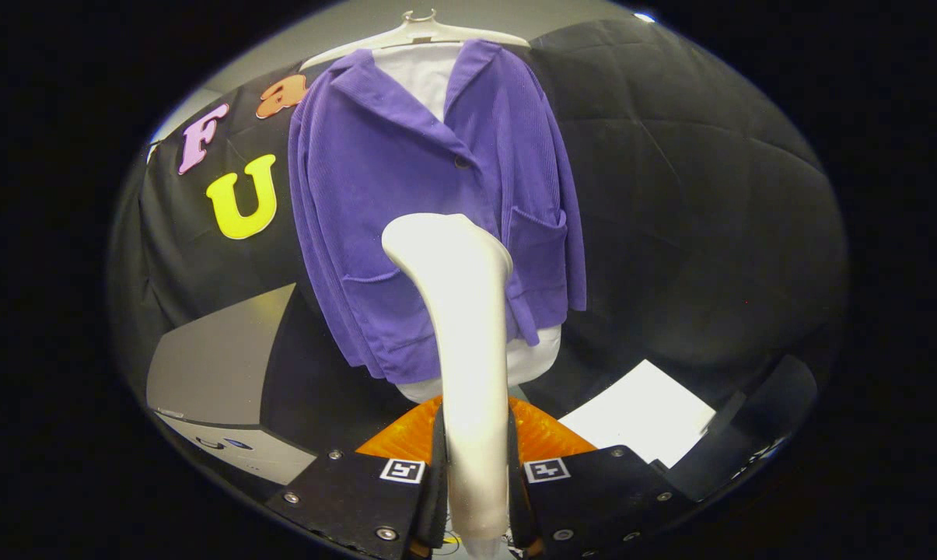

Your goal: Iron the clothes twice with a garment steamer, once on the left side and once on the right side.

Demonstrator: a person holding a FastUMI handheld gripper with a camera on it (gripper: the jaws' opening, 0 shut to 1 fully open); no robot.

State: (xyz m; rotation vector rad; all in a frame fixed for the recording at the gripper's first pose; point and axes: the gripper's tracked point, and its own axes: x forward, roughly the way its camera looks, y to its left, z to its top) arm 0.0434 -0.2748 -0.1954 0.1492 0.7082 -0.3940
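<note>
- Hanging on a pale hanger (421, 29) against the booth's black cloth wall: purple jacket (406, 194), over a white inner garment (421, 74) that peeks out at the collar and below the hem; two patch pockets low on the front.
- Standing upright just ahead of the fingers, its head reaching up in front of the jacket's lower middle, between the two pockets: white garment steamer (468, 342).
- Off to the left of the jacket, lower down: grey box (219, 365).
- Lying flat to the right, below the jacket: white sheet (639, 424).
- Clamped narrow on the steamer's handle, both fingers pressing its sides: gripper (476, 474).
</note>
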